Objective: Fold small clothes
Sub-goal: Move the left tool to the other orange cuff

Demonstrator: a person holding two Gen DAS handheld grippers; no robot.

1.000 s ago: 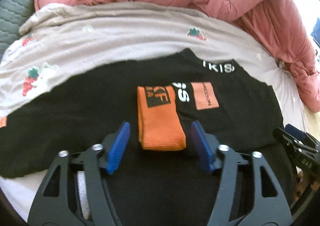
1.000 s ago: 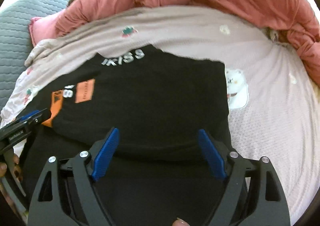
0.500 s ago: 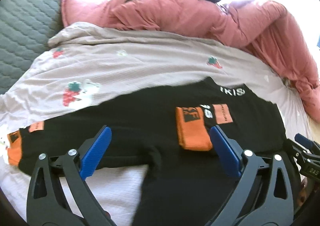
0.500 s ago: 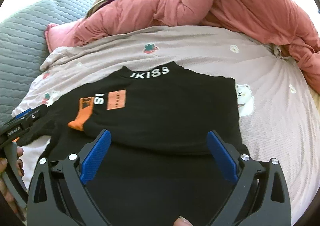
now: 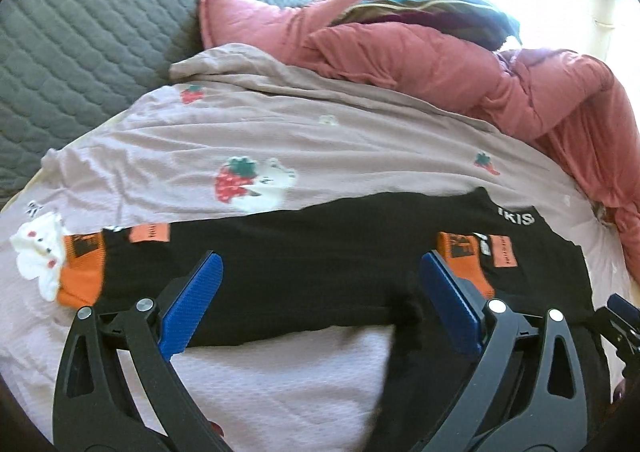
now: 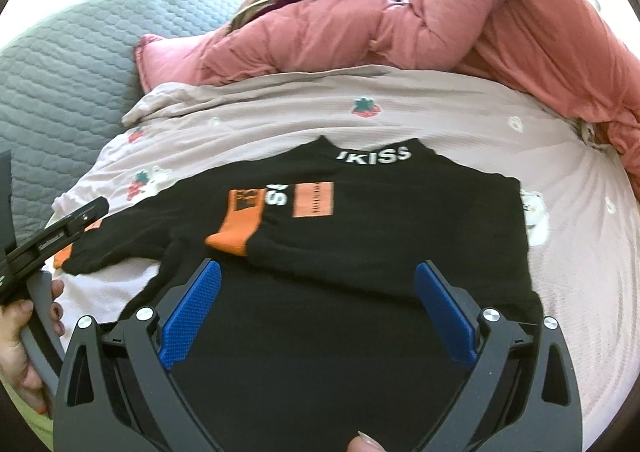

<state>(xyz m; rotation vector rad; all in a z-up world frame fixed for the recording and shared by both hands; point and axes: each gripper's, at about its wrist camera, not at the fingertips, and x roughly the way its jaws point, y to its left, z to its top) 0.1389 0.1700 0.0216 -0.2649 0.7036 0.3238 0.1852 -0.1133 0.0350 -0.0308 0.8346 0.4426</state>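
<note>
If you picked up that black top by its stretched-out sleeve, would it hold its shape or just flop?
Probably flop: the black top lies flat and creased on the bedsheet, so it looks like thin, limp cloth. The outstretched sleeve would likely dangle, and the sleeve with the orange cuff folded over the chest would likely slide off. It looks light.

A black top (image 6: 360,236) with orange cuffs, orange patches and white lettering. It lies on a pale pink sheet (image 5: 320,139) printed with red strawberries; upper right, a salmon-pink quilt (image 6: 500,23).
</note>
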